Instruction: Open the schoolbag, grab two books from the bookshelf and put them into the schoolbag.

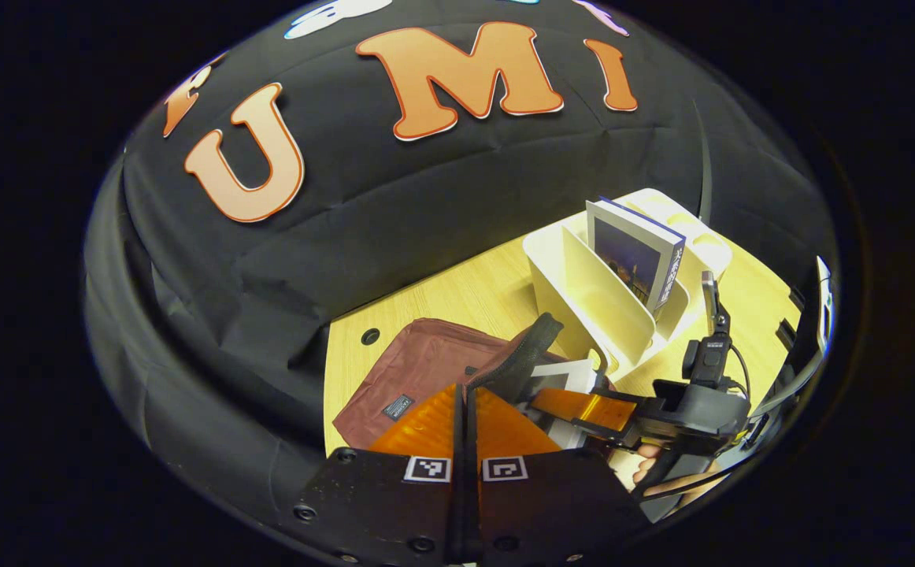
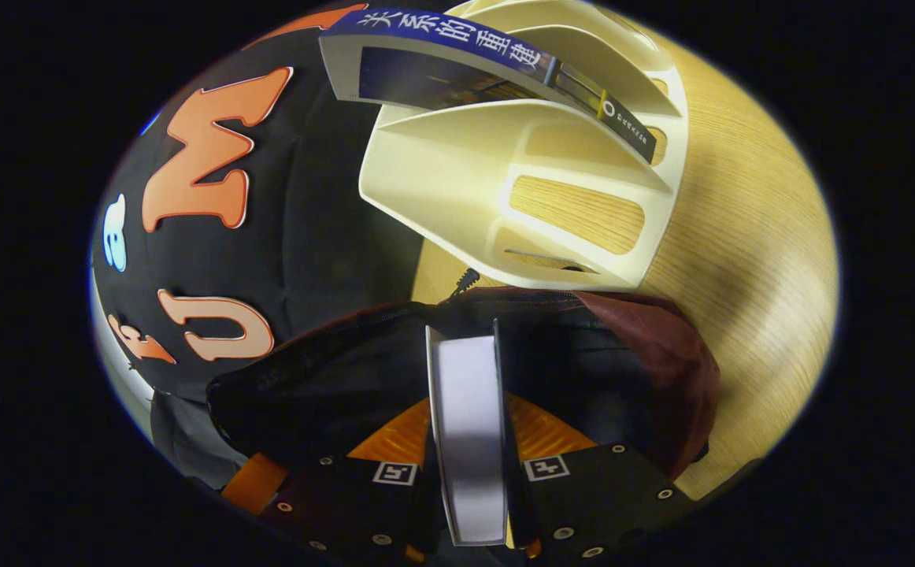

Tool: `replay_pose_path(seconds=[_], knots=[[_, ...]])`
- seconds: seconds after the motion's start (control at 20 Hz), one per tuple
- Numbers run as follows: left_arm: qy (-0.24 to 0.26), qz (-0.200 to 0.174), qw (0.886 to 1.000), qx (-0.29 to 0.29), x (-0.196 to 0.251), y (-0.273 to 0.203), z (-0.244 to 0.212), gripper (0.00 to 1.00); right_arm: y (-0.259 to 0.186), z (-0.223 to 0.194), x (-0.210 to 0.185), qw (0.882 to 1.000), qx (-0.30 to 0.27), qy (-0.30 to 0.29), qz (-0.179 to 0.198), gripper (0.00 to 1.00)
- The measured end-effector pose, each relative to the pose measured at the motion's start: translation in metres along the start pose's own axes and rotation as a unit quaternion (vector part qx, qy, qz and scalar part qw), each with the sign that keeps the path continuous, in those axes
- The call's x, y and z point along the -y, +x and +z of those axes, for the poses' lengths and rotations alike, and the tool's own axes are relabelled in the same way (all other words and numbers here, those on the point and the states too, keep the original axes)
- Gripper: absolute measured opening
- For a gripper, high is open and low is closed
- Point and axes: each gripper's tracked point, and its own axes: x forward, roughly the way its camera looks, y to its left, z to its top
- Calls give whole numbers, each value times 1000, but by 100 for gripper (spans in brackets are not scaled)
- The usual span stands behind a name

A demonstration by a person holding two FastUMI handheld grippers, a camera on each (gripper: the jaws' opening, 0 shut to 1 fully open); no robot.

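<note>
left gripper view, left to right: maroon schoolbag (image 1: 418, 370) lies flat on the wood table (image 1: 457, 295), mouth open on its right side. left gripper (image 1: 465, 394) sits low centre, fingers pressed together on the bag's black edge strip (image 1: 522, 354), pulling the flap up. right of that, the right gripper (image 1: 583, 409) comes in sideways with a hand (image 1: 650, 465) behind it, pinching a white-edged book (image 1: 564, 382) at the bag opening. behind it stands the cream bookshelf (image 1: 591, 295), touching or just beside the bag; one dark-covered book (image 1: 637, 256) is upright in a rear slot.

right gripper view, left to right: bag's dark interior (image 2: 331, 378) gapes open at lower left. right gripper (image 2: 469, 417) clamps the book (image 2: 469, 409), page edge facing the camera, fingers closed on both covers, book's far end over the opening. maroon bag wall (image 2: 670, 362) is on the right. above, the shelf (image 2: 505, 181) with the remaining blue-spined book (image 2: 465, 39) in it.
</note>
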Motion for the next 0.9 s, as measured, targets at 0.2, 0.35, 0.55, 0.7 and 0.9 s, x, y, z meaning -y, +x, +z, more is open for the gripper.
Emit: replay_pose_path(seconds=[0.2, 0.35, 0.55, 0.7, 0.9], knots=[[3, -2, 1000, -6, 1, 4, -5, 1, 2, -17, 27, 997, -39, -25, -63, 29], [-3, -8, 1000, -5, 3, 5, -6, 1, -5, -17, 45, 994, -55, -26, -92, 95], [-17, -13, 1000, -7, -1, 5, -9, 1, -23, -3, 49, 993, -56, -41, -98, 98], [-23, -12, 1000, -12, -3, 6, -13, 1, -35, 23, 47, 994, -35, -42, -92, 97], [-30, -18, 999, -16, 2, 8, -16, 1, -61, 56, 51, 995, -2, -40, -90, 97]])
